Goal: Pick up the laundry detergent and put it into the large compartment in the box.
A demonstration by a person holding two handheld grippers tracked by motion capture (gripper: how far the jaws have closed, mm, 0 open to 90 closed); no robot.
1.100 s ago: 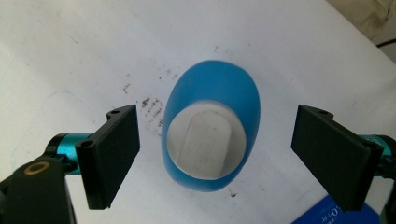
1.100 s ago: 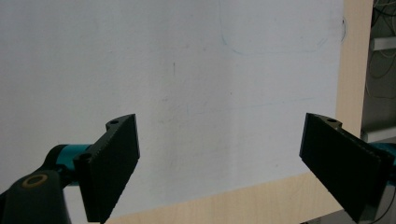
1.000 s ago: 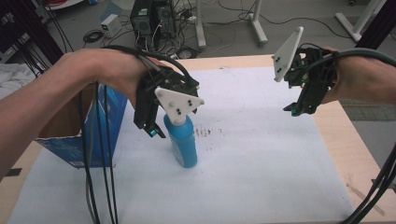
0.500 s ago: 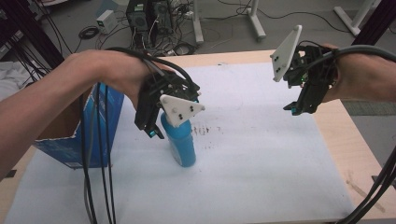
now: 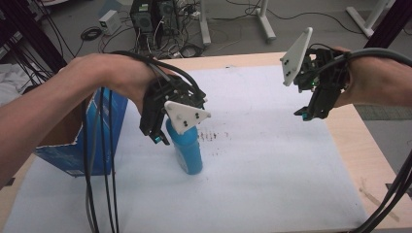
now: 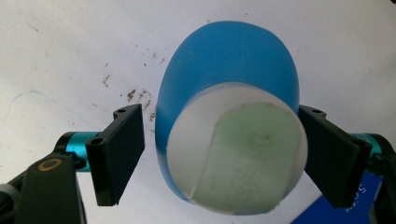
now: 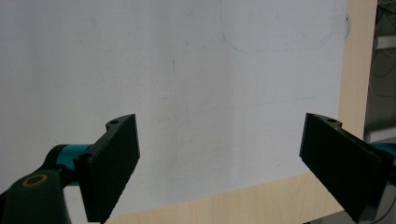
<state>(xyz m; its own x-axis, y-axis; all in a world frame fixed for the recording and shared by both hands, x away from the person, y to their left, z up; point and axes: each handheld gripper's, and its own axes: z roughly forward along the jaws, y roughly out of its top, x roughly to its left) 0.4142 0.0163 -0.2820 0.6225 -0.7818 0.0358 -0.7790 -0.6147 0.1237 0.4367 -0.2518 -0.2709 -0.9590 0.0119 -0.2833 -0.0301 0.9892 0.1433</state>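
Note:
A blue bottle [image 5: 190, 153] with a white cap stands upright on the white sheet [image 5: 272, 165]. My left gripper [image 5: 170, 136] reaches down over its top. In the left gripper view the bottle [image 6: 229, 79] sits between the jaws of that gripper [image 6: 224, 158]. The jaws have just been closing on it: the right pad [image 6: 327, 158] is at the bottle's side, while a narrow gap remains at the left pad [image 6: 119, 154]. My right gripper [image 5: 307, 114] hovers open over the sheet's far right with nothing between its jaws [image 7: 233, 168].
An open blue cardboard box [image 5: 104, 145] stands at the table's left edge, close beside the left hand. Bare wood of the table [image 5: 362, 150] runs along the right. Cables trail from both grippers across the front left and right corners.
The left gripper's jaws have narrowed around the bottle's top; the hand itself has barely shifted. The right gripper has stayed where it was.

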